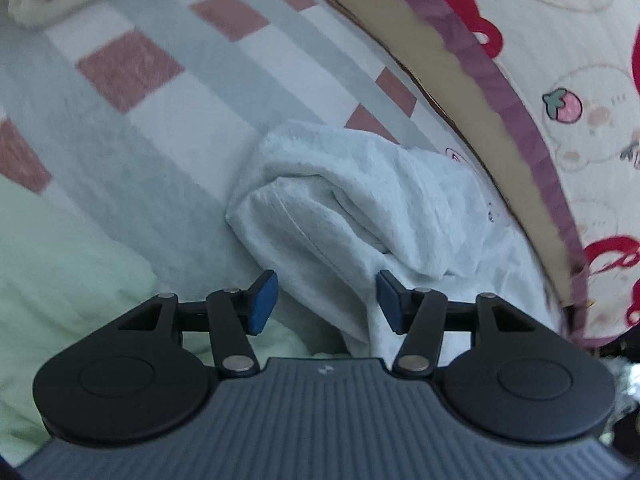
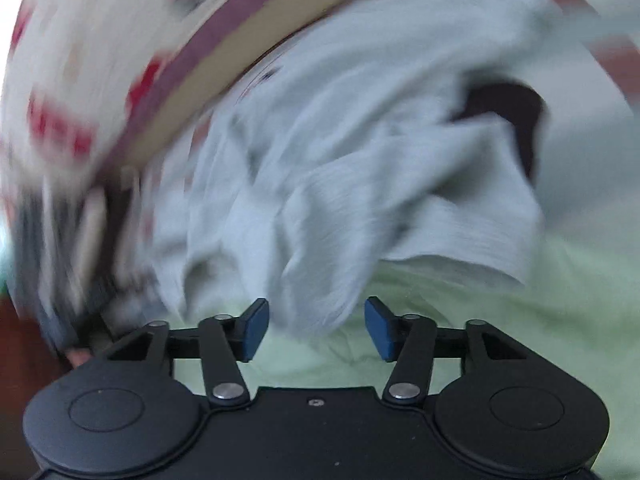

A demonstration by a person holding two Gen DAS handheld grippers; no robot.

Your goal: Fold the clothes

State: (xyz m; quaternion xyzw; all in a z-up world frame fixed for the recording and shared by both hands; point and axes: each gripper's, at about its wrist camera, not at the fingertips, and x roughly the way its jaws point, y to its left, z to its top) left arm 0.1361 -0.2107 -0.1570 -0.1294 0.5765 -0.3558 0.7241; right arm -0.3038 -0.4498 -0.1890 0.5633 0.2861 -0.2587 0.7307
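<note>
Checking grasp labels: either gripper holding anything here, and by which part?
Nothing held. Left gripper and right gripper both have jaws apart, pads clear of the pale blue garment lying ahead.

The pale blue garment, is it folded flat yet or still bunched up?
Still bunched up: the pale blue garment lies in a rumpled heap with loose rolls and creases on the checked blanket, no flat folded edges.

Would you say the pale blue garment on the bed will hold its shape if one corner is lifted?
Probably not: the pale blue garment lies crumpled in soft folds, so it should droop. It looks fleecy, likely light and easy to grip. Pushed, it would probably bunch up.
</note>
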